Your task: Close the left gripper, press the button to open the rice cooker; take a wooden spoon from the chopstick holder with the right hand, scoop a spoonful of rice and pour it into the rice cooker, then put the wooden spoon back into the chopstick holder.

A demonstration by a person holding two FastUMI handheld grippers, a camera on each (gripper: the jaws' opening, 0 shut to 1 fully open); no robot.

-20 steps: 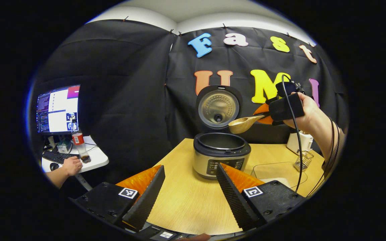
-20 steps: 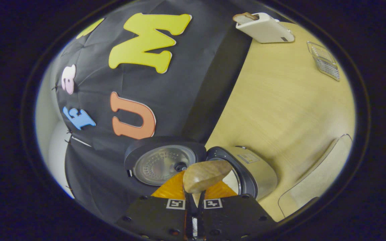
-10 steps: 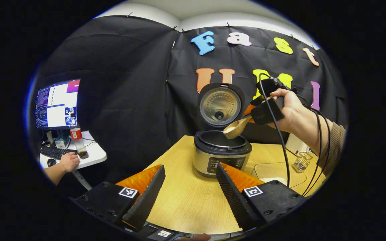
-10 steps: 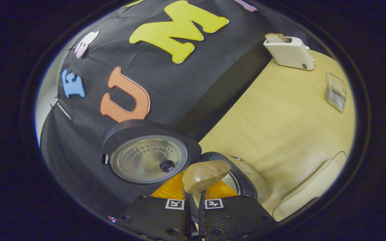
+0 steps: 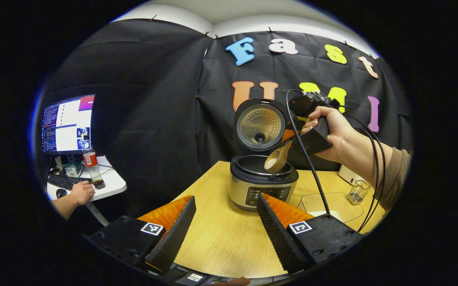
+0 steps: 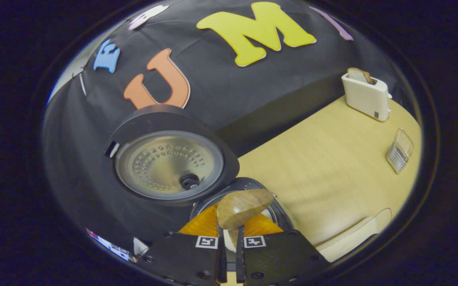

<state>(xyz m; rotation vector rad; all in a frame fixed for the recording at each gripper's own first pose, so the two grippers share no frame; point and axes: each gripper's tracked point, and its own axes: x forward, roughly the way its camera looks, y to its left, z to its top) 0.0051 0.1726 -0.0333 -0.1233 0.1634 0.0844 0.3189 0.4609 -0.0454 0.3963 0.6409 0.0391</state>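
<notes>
One wooden spoon (image 5: 277,159) is what matters here: its bowl tips down over the mouth of the rice cooker (image 5: 262,183), with pale rice showing in it, while the right claw (image 6: 229,254) is clenched on its handle. We judge the spoon light, stiff and a little smooth, so the grip belongs well back on the handle, as it is, leaving the bowl free to tilt; the loose grains will spill readily if it is swung fast. The cooker's lid (image 5: 260,126) stands open and upright behind the pot.

The left claw (image 5: 225,222) hangs released above the bench (image 5: 221,238), jaws wide apart, grasping nothing.

The left gripper view gives us the hand (image 5: 342,137) holding the right claw, its trailing cables, the wire chopstick holder (image 5: 358,192) near the bench's far right, and a monitor (image 5: 68,124) on a side desk with another person's hand (image 5: 81,193) at a keyboard. The right gripper view adds a white toaster (image 6: 366,95) with a slice in it, and looks straight at the underside of the lid.
</notes>
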